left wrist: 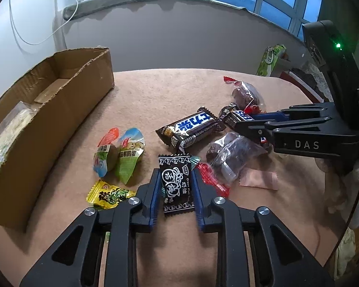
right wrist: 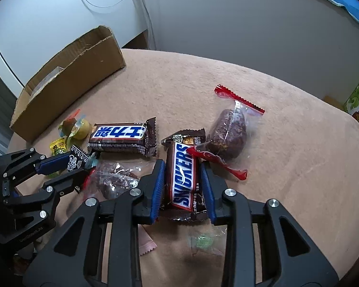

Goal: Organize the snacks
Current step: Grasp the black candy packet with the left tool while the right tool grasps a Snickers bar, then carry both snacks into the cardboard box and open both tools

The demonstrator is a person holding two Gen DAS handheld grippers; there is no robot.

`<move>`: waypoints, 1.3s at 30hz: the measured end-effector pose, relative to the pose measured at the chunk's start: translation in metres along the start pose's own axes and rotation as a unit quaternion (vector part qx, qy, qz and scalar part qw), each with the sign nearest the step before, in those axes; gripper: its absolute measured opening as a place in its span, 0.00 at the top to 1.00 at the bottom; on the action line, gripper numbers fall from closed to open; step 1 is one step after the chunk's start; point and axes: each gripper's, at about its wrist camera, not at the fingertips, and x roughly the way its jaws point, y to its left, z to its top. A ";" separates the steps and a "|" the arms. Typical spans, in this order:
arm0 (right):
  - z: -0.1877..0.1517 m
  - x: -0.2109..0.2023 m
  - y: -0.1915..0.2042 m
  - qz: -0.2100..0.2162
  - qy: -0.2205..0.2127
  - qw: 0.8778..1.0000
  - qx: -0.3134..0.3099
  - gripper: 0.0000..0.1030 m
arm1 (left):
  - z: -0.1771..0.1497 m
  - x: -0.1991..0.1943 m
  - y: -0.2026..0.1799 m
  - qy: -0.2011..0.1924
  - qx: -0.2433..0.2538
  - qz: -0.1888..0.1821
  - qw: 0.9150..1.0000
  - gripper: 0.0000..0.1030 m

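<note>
Snacks mostly lie loose on the worktop (left wrist: 179,91) right of the cardboard box (left wrist: 59,110), which holds one pale packet; your left gripper (left wrist: 177,186) clamps the plum candy (left wrist: 176,184), your right gripper (right wrist: 183,181) the Snickers bar (right wrist: 183,179)

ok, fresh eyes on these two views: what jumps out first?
Both tools already have a snack each: the left tool is clamped on a black plum candy, the right tool on a Snickers bar. More wrappers lie loose around them on the tan cloth, and a torn cardboard box sits far left.
</note>
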 end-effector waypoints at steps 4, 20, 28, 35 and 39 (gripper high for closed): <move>0.000 0.001 0.001 -0.002 0.001 1.000 -0.004 0.71 | 0.000 0.000 0.003 -0.001 -0.006 -0.005 1.000 0.79; -0.017 -0.021 -0.001 0.016 -0.019 1.000 0.016 0.71 | 0.001 -0.021 0.007 -0.024 -0.016 -0.021 0.999 0.80; -0.016 -0.042 0.006 0.020 -0.038 0.999 0.011 0.72 | 0.002 -0.041 0.011 -0.045 -0.025 -0.028 0.998 0.80; -0.012 -0.057 0.019 0.026 -0.053 0.998 0.001 0.71 | 0.003 -0.057 0.019 -0.062 -0.032 -0.026 0.997 0.80; -0.003 -0.063 0.029 0.028 -0.064 0.998 -0.008 0.72 | 0.004 -0.068 0.028 -0.075 -0.037 -0.019 0.996 0.80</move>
